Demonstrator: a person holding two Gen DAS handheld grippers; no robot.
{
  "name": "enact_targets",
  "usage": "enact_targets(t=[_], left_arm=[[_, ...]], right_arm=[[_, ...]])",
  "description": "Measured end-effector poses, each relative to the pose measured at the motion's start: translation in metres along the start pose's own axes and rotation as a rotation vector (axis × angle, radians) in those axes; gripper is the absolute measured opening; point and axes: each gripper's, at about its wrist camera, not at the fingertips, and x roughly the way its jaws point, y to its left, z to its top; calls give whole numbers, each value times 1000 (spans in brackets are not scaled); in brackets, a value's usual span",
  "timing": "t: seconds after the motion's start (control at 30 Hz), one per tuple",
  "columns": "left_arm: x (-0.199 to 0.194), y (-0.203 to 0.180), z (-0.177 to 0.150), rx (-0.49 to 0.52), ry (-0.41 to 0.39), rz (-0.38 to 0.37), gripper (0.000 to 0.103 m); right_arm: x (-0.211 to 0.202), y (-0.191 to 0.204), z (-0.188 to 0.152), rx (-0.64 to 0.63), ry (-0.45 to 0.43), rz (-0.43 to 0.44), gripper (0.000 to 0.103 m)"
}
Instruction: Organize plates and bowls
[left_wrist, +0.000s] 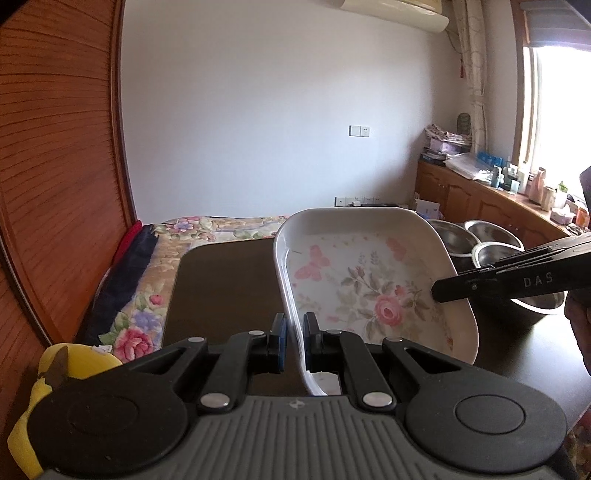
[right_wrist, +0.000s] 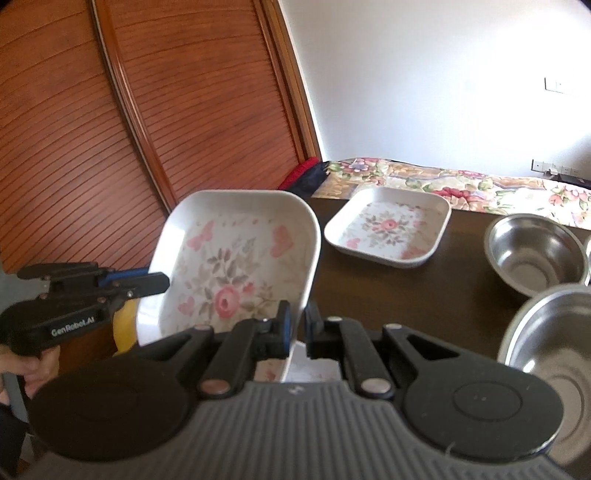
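Gleaming square floral plate (right_wrist: 236, 254) (glossy, rounded corners)

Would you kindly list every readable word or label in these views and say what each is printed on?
"DAS": white letters on the right claw, seen from the left wrist view.
"GenRobot.AI": white letters on the body of the left claw, seen from the right wrist view.
Packages on the window counter: too small to read.

Daylight glares through the window (left_wrist: 557, 122); fisheye edges bend, and the right view seems slightly soft.
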Motion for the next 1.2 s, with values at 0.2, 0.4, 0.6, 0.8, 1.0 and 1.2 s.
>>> enact_targets(t=[0.2, 0.4, 0.6, 0.8, 1.0, 1.2], left_arm=[[-9, -14, -12, 2, -1, -26, 38], [-10, -26, -20, 9, 5, -45, 38], [-10, -32, -31, -5, 13, -56, 38], [1, -32, -40, -14, 43, -66, 38], [4, -31, -42, -24, 53, -64, 38], [5, -30, -42, -26, 57, -55, 38]], right_arm=[[-15, -8, -21, 28, -12, 11, 9], [-22, -17, -41, 47, -9, 15, 9], [-26, -19, -47, 59, 1, 19, 9], [-24, -23, -50, 70, 13, 10, 9], [-22, -23, -51, 78, 19, 7, 9], [-19, -21, -51, 73, 27, 9, 9]])
